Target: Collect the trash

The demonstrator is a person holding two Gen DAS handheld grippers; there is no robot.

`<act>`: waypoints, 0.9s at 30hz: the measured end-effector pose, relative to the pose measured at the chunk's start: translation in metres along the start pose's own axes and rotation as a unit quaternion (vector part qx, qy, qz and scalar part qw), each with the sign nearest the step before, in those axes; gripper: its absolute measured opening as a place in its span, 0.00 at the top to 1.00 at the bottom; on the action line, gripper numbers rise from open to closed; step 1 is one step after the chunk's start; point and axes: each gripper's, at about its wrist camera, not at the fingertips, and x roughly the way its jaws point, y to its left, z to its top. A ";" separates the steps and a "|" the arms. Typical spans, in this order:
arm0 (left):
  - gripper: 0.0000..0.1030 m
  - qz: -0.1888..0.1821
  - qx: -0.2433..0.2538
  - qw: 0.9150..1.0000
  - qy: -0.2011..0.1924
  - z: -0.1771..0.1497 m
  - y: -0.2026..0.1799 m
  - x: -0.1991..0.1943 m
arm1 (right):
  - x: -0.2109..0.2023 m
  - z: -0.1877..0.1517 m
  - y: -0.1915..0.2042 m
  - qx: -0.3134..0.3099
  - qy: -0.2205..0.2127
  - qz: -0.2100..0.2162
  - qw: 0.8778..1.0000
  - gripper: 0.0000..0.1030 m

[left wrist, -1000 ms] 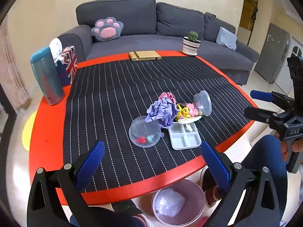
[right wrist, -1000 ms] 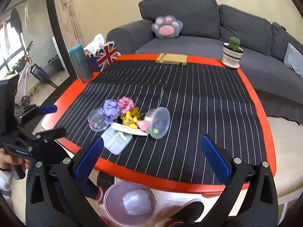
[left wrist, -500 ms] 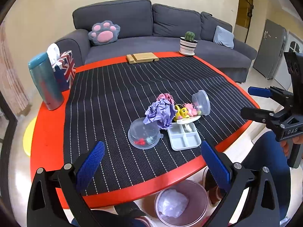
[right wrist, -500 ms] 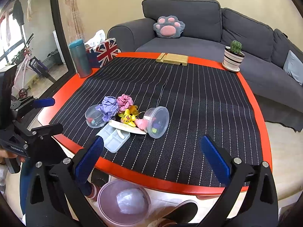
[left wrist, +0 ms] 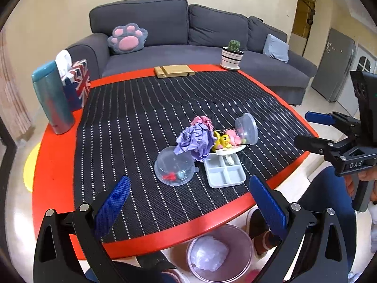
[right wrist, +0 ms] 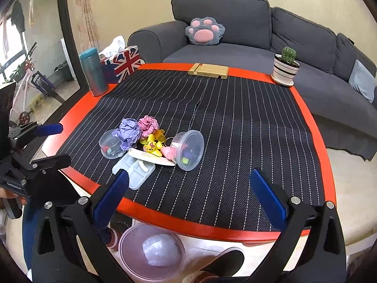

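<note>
A: Grippers first. Left gripper: jaws spread wide, nothing between the blue pads, held over the near edge of the table. Right gripper: also spread wide and empty, above the near edge further along.

B: Noted. What lies ahead of them?

A: The trash sits in one cluster on the striped mat. Nearest the left gripper: a clear round container with small red bits inside, and a pale divided tray just beside it. Behind, touching them, a crumpled purple paper; a pink paper ball beyond that.

B: The rest of the pile?

A: A yellow toy resting on a white strip, and a second clear tub lying on its side.

B: Bin?

A: Pink waste bin on the floor below the table edge, between the grippers, holding a pale crumpled wad.
</note>
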 end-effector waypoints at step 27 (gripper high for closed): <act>0.06 0.023 0.009 1.000 -0.004 0.005 0.000 0.005 | 0.062 0.042 -0.003 0.014 0.075 -0.009 0.997 0.03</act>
